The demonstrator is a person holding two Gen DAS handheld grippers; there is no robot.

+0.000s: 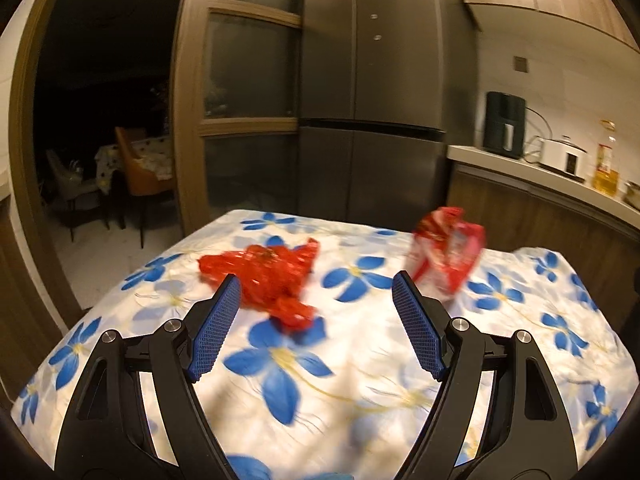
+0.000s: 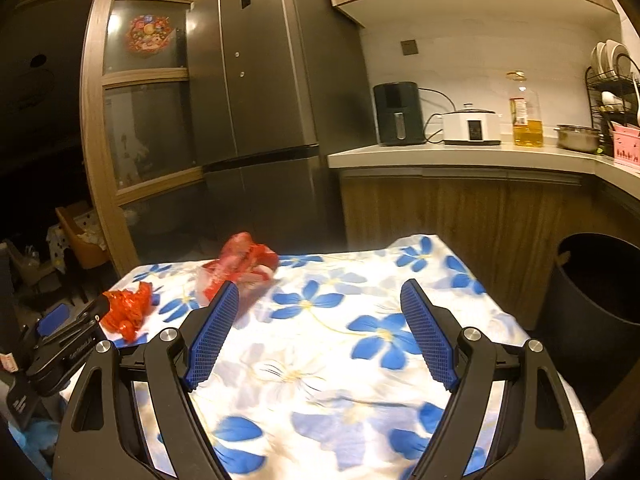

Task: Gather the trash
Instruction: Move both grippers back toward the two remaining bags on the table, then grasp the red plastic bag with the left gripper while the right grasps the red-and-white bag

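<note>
I hold both grippers wide, empty, tilted slightly down over the table (image 1: pixel 400 380). The left gripper (image 1: pixel 316 284) has the red bag (image 1: pixel 268 276) just ahead; the right gripper (image 2: pixel 320 292) has the wrapper (image 2: pixel 240 260) ahead-left.

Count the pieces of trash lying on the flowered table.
2: a crumpled red plastic bag near the table's left side, and a red-and-white wrapper farther back. More may lie hidden behind the grippers.

Your red-and-white wrapper (image 1: pixel 446 254) and crumpled red bag (image 1: pixel 266 280) are motion-blurred; the dark bin (image 2: pixel 596 300) at right is cut off.
</note>
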